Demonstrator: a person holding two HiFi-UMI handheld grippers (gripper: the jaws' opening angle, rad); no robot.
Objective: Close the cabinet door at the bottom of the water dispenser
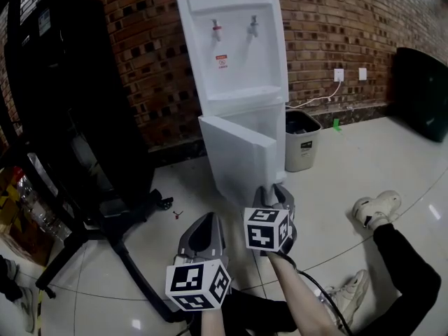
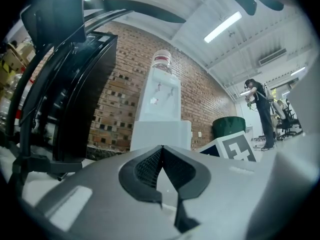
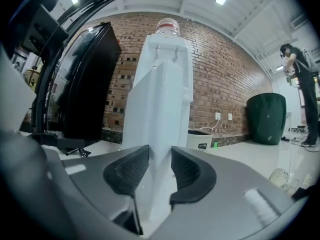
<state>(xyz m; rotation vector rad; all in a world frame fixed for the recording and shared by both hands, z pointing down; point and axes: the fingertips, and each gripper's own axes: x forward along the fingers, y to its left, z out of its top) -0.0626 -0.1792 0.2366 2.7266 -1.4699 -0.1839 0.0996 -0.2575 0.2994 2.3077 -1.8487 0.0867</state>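
The white water dispenser (image 1: 234, 47) stands against the brick wall. Its bottom cabinet door (image 1: 238, 159) hangs swung out toward me. My right gripper (image 1: 274, 191) is at the door's free lower edge. In the right gripper view the door's thin white edge (image 3: 160, 114) fills the gap between the two dark pads, and the right gripper (image 3: 160, 166) is shut on it. My left gripper (image 1: 204, 222) hovers lower and to the left, short of the door, shut with nothing held. In the left gripper view, the left gripper (image 2: 162, 151) has its pads meeting at the tip, with the dispenser (image 2: 160, 99) ahead.
A grey waste bin (image 1: 301, 140) sits right of the dispenser. A tall black unit (image 1: 70, 103) with a black stand's legs (image 1: 105, 236) fills the left. A dark green bin (image 1: 423, 93) stands far right. The person's shoe (image 1: 376, 207) rests on the tiled floor.
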